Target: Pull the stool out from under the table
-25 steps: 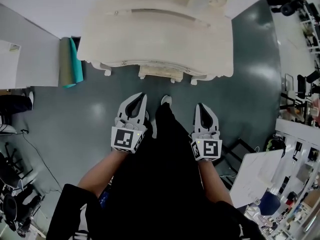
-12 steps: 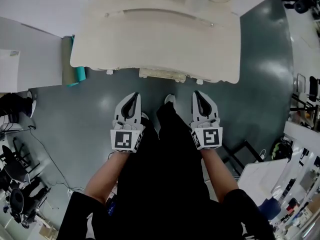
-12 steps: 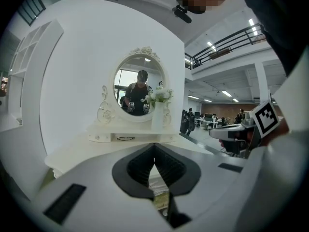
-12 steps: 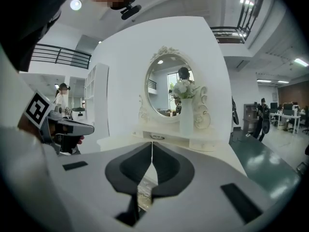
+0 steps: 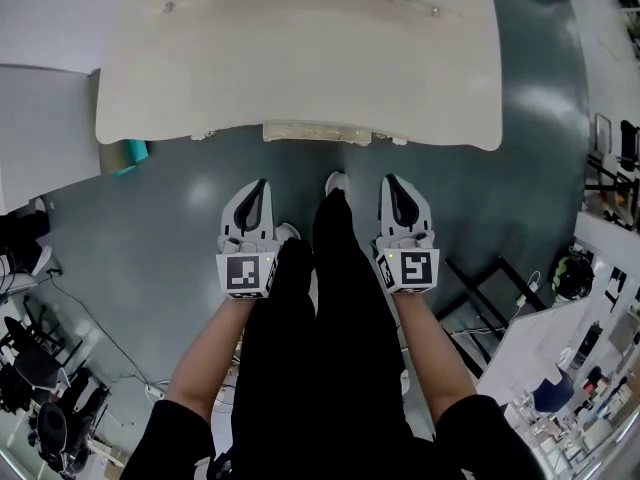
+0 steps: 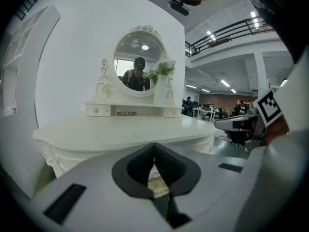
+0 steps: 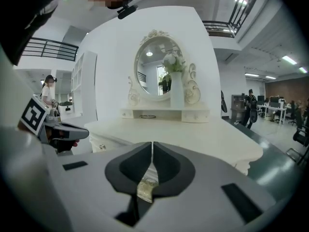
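Stool: the stool (image 5: 318, 133) sits tucked under the table, and only a pale strip of its front edge shows past the tabletop's front rim, at the middle.
Table: the white dressing table (image 5: 300, 58) has a curved front edge that overhangs the stool. Its top is bare toward the front.
Open room: a band of bare dark floor (image 5: 150, 238) lies between the stool's edge and the two grippers, and it runs wide to the left and right of the table.
Left gripper: the left gripper (image 5: 258, 188) has its jaws pressed together with nothing between them. It points at the table front, apart from the stool.
Right gripper: the right gripper (image 5: 395, 186) is also closed on nothing and is level with the other, apart from the stool.
Person: legs (image 5: 330, 298) in black stand between the grippers.
Left side: a teal roll (image 5: 128, 155) stands by the table's corner, against a white wall (image 5: 40, 128).
Right side: a black frame (image 5: 490, 288) lies on the floor, near the right arm.
Back of table: an oval mirror (image 6: 140, 62) with a white vase (image 6: 161, 88) of flowers just beside it.
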Available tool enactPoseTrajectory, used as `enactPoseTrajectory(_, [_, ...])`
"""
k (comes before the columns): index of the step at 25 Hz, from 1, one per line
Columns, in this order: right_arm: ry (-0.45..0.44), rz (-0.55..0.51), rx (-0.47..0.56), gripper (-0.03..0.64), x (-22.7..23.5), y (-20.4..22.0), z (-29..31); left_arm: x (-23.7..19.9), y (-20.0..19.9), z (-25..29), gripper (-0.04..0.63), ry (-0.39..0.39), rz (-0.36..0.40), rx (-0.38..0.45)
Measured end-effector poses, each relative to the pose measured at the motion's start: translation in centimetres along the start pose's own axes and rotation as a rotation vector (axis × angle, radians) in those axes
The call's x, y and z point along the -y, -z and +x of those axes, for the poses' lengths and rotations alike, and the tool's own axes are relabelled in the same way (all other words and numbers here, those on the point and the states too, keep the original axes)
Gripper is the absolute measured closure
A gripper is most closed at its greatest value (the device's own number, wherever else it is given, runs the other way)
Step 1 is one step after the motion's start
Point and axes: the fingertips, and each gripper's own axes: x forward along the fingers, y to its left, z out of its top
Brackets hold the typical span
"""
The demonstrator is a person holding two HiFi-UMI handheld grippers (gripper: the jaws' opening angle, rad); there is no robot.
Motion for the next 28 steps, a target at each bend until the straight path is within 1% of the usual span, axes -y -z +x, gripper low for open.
enactPoseTrajectory(4, [0.015, 0.006, -0.046, 0.597, 1.0, 5.2, 2.8, -1.0, 2.9, 3.0, 0.581, 0.012, 0.028, 0.007])
enactPoseTrajectory(8, [0.028, -0.017, -0.085, 0.597, 2.0, 10.5, 5.3, -1.9, 6.8, 6.1, 0.581, 0.03, 0.043, -0.005])
enactPoseTrajectory(10, [0.029, -0.024, -0.098, 0.597, 2.5, 12.9, 6.5, -2.1, 9.2, 7.5, 0.581, 0.044, 0.061, -0.023])
enactPoseTrajectory(13, [0.034, -0.003, -0.121, 0.597, 3.6, 16.6, 8.2, -2.3, 13.5, 9.4, 0.58, 0.07, 0.075, -0.069])
enactPoseTrajectory(17, [0.031, -0.019, -0.15, 0.596, 4.9, 20.9, 9.8, -3.1, 18.5, 11.5, 0.58, 0.064, 0.063, -0.122])
enactPoseTrajectory(20, [0.017, -0.032, -0.171, 0.595, 5.1, 23.6, 10.8, -3.4, 21.3, 12.9, 0.58, 0.094, 0.061, -0.156])
enactPoseTrajectory(21, [0.006, -0.032, -0.181, 0.59, 5.0, 24.5, 11.2, -3.7, 22.1, 13.2, 0.578, 0.102, 0.065, -0.167])
enactPoseTrajectory(23, [-0.021, -0.034, -0.21, 0.523, 4.7, 26.4, 12.3, -4.3, 23.7, 14.0, 0.575, 0.106, 0.065, -0.196])
enactPoseTrajectory(25, [-0.038, -0.042, -0.241, 0.505, 4.3, 28.1, 13.3, -5.2, 25.1, 14.5, 0.552, 0.097, 0.064, -0.221])
enactPoseTrajectory(28, [-0.036, -0.051, -0.28, 0.494, 4.5, 29.9, 14.4, -6.0, 26.1, 15.2, 0.535, 0.102, 0.066, -0.238])
